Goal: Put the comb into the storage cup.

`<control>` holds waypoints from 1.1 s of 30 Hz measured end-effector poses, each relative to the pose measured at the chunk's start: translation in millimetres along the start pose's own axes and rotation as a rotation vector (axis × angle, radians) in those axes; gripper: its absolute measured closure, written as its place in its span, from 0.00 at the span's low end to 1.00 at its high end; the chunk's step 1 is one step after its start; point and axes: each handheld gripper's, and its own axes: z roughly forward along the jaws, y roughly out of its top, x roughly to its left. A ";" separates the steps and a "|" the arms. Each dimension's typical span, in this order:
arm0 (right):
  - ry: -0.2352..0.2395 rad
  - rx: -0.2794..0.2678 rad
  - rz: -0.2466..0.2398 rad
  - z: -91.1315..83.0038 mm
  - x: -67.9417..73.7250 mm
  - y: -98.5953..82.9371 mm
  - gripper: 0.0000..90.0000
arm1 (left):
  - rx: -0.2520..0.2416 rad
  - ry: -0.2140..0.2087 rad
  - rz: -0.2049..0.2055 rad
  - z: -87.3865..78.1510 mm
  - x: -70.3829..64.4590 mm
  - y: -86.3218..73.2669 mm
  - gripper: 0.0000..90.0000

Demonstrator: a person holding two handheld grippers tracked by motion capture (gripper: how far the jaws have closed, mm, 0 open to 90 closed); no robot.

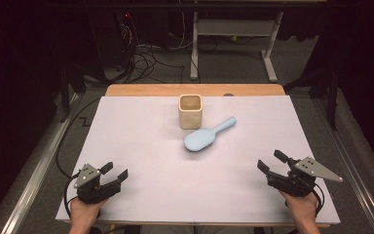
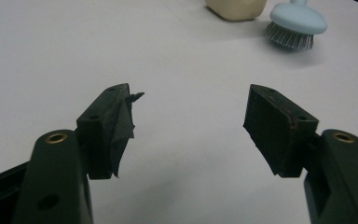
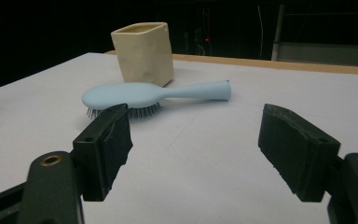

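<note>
Resting low at the table's (image 1: 141, 195) near corners, both tools gape.

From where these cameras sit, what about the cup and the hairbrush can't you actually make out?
- Inside of the cream cup: the high view shows its open mouth, but it's too small and dim to tell whether anything is in it.
- Cup in the left gripper view: cut off by the top edge.
- Blue hairbrush bristles: largely hidden under its head and behind a jaw in the right gripper view.
- Brush handle: cropped by the top edge, left gripper view.
</note>
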 end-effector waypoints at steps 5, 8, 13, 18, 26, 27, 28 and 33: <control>0.008 0.016 -0.007 10.8 1.0 3.0 0.29 | -0.017 0.005 0.002 -1.9 -0.4 0.8 0.37; 0.012 0.021 -0.013 16.0 3.6 3.2 0.30 | -0.020 0.002 0.006 -2.0 -0.8 1.3 0.37; 0.011 0.042 -0.019 21.7 7.7 2.2 0.30 | -0.023 -0.009 0.017 -2.5 -3.1 1.7 0.37; 0.011 0.033 -0.022 25.0 11.5 2.2 0.30 | -0.024 -0.011 0.016 -2.5 -3.6 1.7 0.37; 0.021 0.033 -0.023 34.5 13.3 4.3 0.30 | -0.024 -0.012 0.018 -1.8 -3.9 2.1 0.37; 0.021 0.033 -0.023 34.5 13.3 4.3 0.30 | -0.024 -0.012 0.018 -1.8 -3.9 2.1 0.37; 0.023 0.034 -0.024 38.0 13.9 5.4 0.30 | -0.026 -0.012 0.014 -2.2 -4.0 2.3 0.37; 0.029 0.037 -0.016 45.7 15.8 8.5 0.31 | -0.026 -0.016 0.019 -2.3 -4.3 3.3 0.37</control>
